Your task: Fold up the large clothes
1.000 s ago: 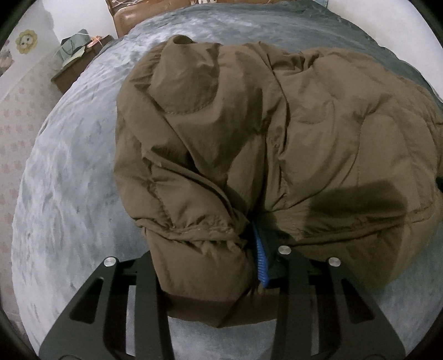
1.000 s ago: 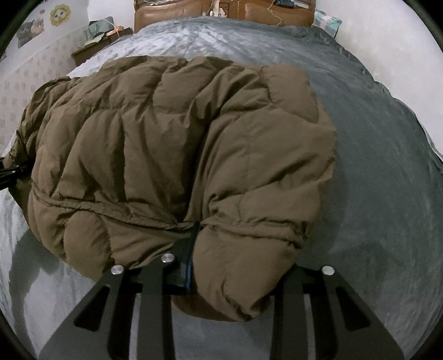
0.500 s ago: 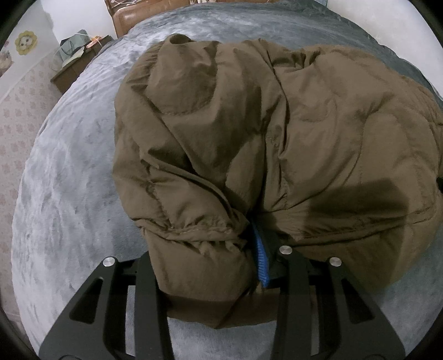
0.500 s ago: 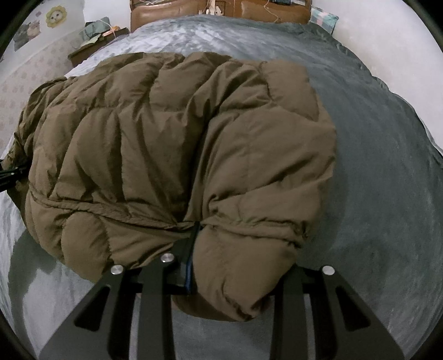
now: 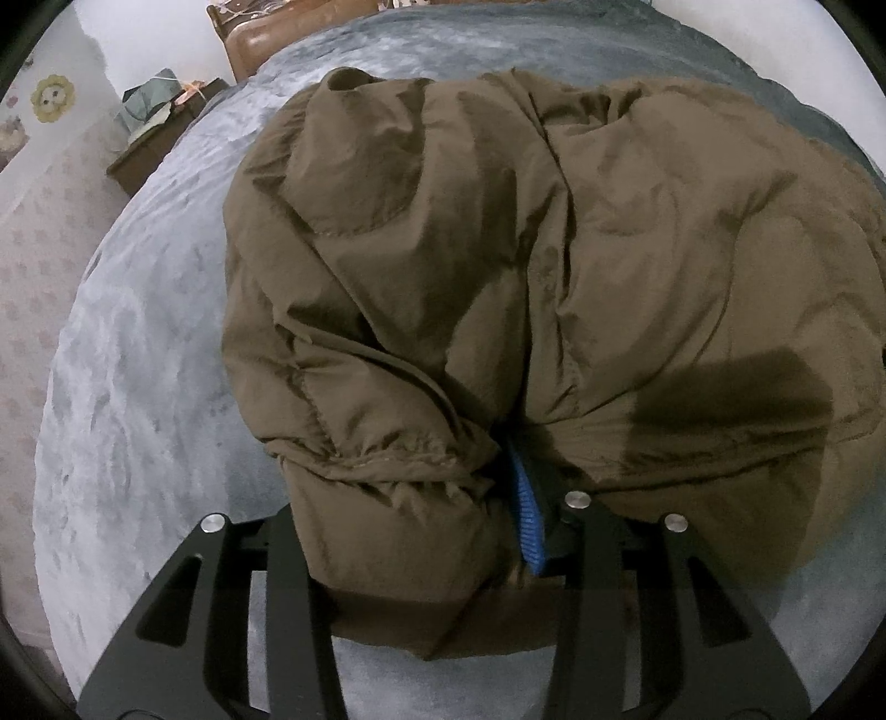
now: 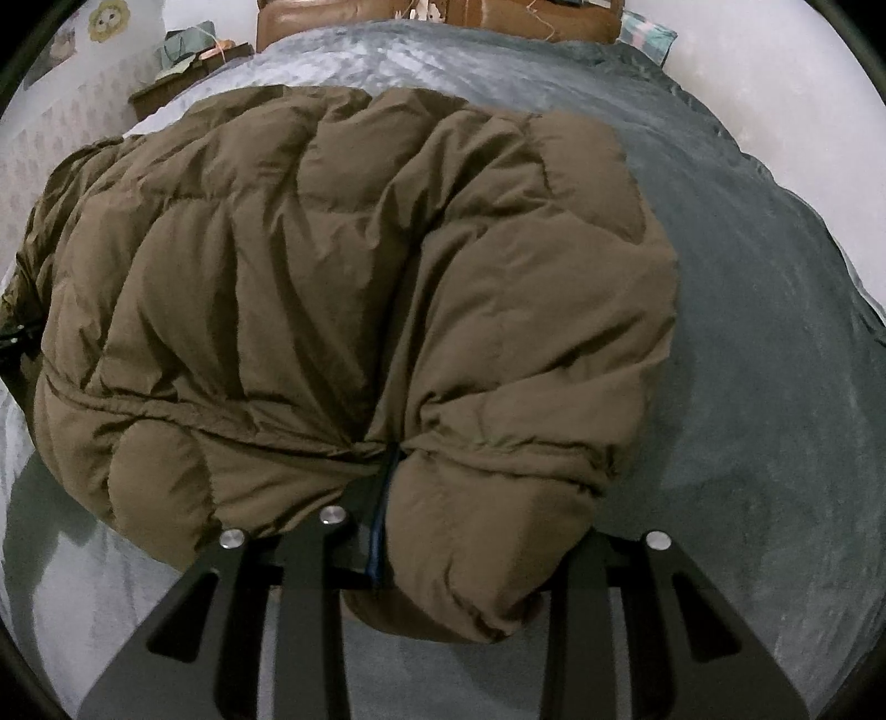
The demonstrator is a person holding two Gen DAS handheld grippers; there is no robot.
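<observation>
On the bed (image 5: 138,387), grey plush cover, lies the jacket (image 5: 498,277): brown, quilted, puffy, bunched into a rough fold that takes up the middle of both views. The bed carries it fully; nothing hangs over an edge that I can see.

Handling, judged: light for its bulk, very soft, springy. The padding compresses under a pinch and pushes back, so folds likely pop open unless pressed flat. The shell looks like smooth nylon, probably slick, so a shallow pinch could slide off. Not fragile. The soft bed gives little counter-pressure for creasing.

Where to grip: the near hem, where layers stack and stitching gathers the fabric. The gathered seam (image 5: 387,454) gives a ridge to bite behind. Take it deep, through all layers, not just the outer shell. Avoid the puffed panel middles, since these only balloon out.

Left gripper (image 5: 426,559): a thick hem roll sits between the jaws, the blue pad (image 5: 529,526) against its right side. The jaws are opening right now, fabric between them; pads appear to be in contact.

Right gripper (image 6: 470,559): jaws part-closed, pinching the right hem corner (image 6: 498,526), with the roll bulging out around them. Grip looks firm.

Far-left background: a nightstand (image 5: 160,133) with clutter, a headboard (image 6: 443,16) at the top. Neither is in the way.
</observation>
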